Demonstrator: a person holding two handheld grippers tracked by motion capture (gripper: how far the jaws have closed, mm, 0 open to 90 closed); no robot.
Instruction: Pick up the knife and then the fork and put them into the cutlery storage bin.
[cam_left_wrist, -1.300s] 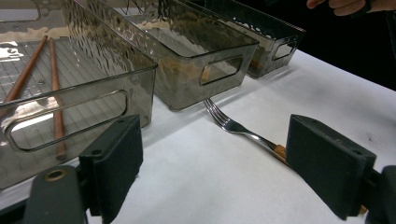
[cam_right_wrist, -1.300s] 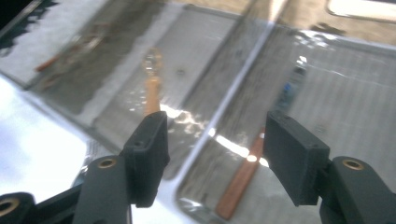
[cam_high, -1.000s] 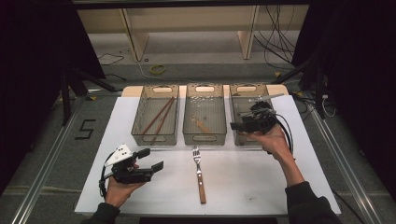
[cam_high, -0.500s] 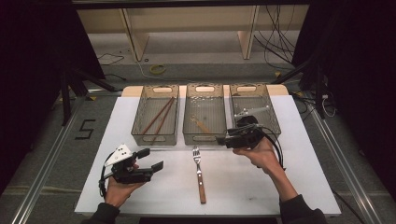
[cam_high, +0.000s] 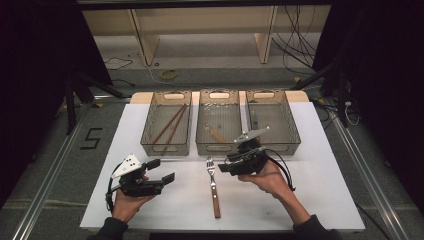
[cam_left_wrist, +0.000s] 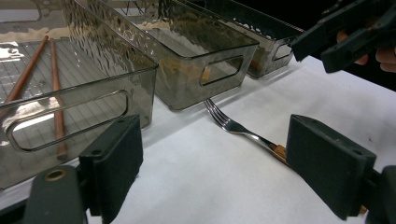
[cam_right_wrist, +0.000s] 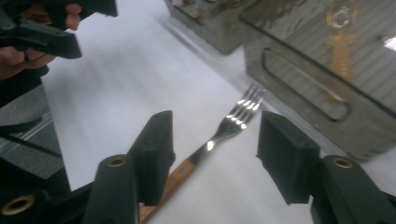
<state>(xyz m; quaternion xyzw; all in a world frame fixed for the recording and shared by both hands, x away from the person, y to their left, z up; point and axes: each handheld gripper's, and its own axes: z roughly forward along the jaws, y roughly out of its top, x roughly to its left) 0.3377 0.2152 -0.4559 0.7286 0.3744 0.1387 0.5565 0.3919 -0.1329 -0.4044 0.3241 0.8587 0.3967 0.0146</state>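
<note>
One hand-held gripper, the right (cam_high: 226, 167), had come from the right bin (cam_high: 272, 120) toward the fork (cam_high: 214, 182). Its jaws, just narrowing, stood open and empty, the fork ahead between them; pickup looked next. Left hand-held gripper (cam_high: 161, 170) sat open.

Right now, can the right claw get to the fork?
Probably yes. The right claw hangs close beside the fork, jaws apart with nothing between them, and the white table around the fork is bare.
</note>
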